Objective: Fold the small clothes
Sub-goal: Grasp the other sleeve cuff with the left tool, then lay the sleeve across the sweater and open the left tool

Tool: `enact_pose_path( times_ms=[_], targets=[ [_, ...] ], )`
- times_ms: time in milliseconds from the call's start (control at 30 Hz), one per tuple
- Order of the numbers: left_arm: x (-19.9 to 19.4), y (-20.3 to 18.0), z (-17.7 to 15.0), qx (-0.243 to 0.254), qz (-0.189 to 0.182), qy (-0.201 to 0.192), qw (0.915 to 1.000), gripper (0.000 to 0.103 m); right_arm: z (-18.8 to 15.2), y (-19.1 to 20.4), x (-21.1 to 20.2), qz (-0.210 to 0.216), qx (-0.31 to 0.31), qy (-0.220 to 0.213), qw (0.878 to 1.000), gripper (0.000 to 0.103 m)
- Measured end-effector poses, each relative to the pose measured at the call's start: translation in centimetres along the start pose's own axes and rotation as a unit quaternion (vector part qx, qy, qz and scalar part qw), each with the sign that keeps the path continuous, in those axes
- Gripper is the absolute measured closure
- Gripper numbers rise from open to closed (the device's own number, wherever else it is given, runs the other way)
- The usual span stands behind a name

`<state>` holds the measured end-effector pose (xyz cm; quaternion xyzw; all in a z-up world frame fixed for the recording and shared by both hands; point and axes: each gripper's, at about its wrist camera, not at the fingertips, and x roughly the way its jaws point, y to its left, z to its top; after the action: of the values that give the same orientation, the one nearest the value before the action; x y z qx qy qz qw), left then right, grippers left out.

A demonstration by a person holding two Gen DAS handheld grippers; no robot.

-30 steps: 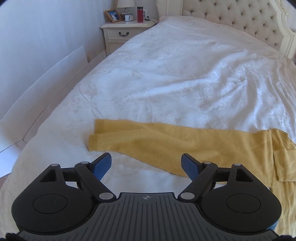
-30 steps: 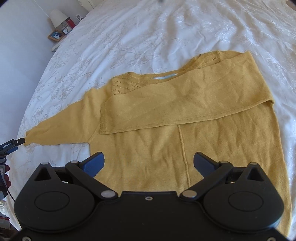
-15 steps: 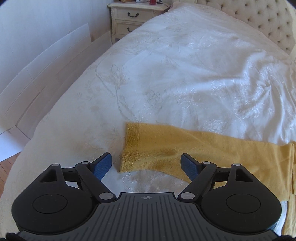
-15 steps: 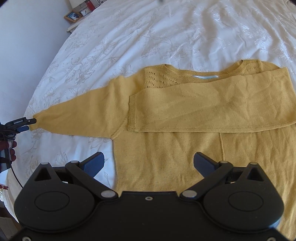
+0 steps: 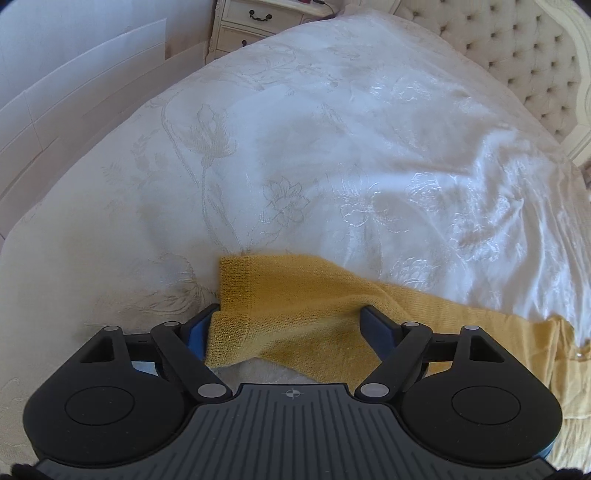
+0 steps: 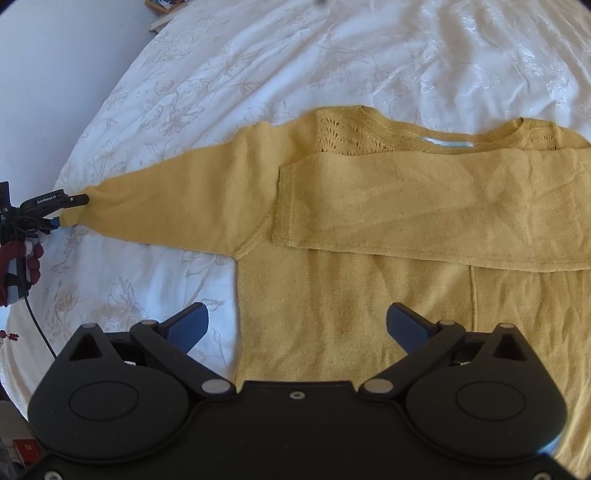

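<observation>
A mustard yellow knit sweater point(image 6: 369, 236) lies flat on the white bed, neckline away from me. One sleeve point(image 6: 424, 206) is folded across the chest. The other sleeve point(image 6: 166, 206) stretches out to the left. Its cuff point(image 5: 255, 291) lies between the wide-open fingers of my left gripper point(image 5: 290, 325), which also shows at the cuff in the right wrist view point(image 6: 55, 210). My right gripper point(image 6: 295, 325) is open and empty, hovering over the sweater's lower left body near the hem.
A white floral bedspread point(image 5: 332, 166) covers the bed. A tufted headboard point(image 5: 517, 55) stands at the far right and a cream nightstand point(image 5: 251, 22) at the far left. The bed's left edge drops off by a white wall point(image 5: 74, 85).
My left gripper has moved forward onto the outstretched sleeve's cuff, which now lies between its open fingers. My right gripper has shifted left along the sweater's lower body.
</observation>
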<state>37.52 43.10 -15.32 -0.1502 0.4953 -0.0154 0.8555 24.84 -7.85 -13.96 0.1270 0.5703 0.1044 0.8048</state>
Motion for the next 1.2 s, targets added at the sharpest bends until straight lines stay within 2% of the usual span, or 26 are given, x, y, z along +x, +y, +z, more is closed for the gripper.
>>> enact_pose_path(
  times_ms=[67, 100, 133, 167, 233, 267, 367, 500, 667, 1000, 1067, 1200],
  targets=[
    [0.0, 0.1, -0.1, -0.012, -0.015, -0.001, 0.9998, 0.023, 0.2, -0.1, 0.0, 0.000, -0.002, -0.001, 1.000, 0.000],
    [0.0, 0.1, -0.1, -0.016, -0.018, -0.001, 0.9997, 0.028, 0.2, -0.2, 0.0, 0.000, -0.002, -0.001, 1.000, 0.000],
    [0.1, 0.0, -0.2, -0.018, -0.019, 0.001, 0.9997, 0.041, 0.2, -0.3, 0.1, 0.000, -0.002, -0.001, 1.000, 0.000],
    [0.1, -0.1, -0.2, -0.019, -0.020, 0.003, 0.9996, 0.049, 0.2, -0.3, 0.2, 0.000, -0.002, 0.001, 1.000, 0.000],
    [0.2, -0.4, -0.4, -0.029, -0.016, 0.004, 0.9994, 0.081, 0.1, -0.4, 0.2, 0.000, -0.002, 0.002, 1.000, 0.000],
    [0.0, -0.5, -0.4, -0.033, -0.014, 0.000, 0.9994, 0.087, 0.1, -0.4, 0.2, 0.000, -0.003, 0.003, 1.000, 0.000],
    [-1.2, -1.4, -0.7, -0.037, -0.025, -0.025, 0.9987, 0.096, -0.1, -0.6, -0.2, 0.002, -0.002, -0.001, 1.000, 0.000],
    [-3.6, -4.1, -0.5, -0.036, -0.041, -0.057, 0.9969, 0.097, -0.7, -1.1, -0.8, 0.005, 0.000, -0.007, 1.000, 0.000],
    [-6.7, -8.7, -0.3, -0.015, -0.087, -0.087, 0.9923, 0.097, -2.0, -2.2, -1.9, 0.010, 0.008, -0.016, 1.000, 0.000],
    [-10.8, -21.5, -1.3, 0.044, -0.184, -0.113, 0.9754, 0.097, -4.8, -6.5, -4.7, 0.036, 0.027, -0.035, 0.998, 0.000],
    [-11.1, -24.1, -2.0, 0.061, -0.187, -0.117, 0.9735, 0.097, -5.3, -7.8, -5.2, 0.044, 0.031, -0.037, 0.998, 0.000],
    [-10.8, -28.8, -4.9, 0.095, -0.163, -0.110, 0.9758, 0.095, -6.1, -10.5, -6.3, 0.065, 0.041, -0.037, 0.996, 0.000]
  ],
)
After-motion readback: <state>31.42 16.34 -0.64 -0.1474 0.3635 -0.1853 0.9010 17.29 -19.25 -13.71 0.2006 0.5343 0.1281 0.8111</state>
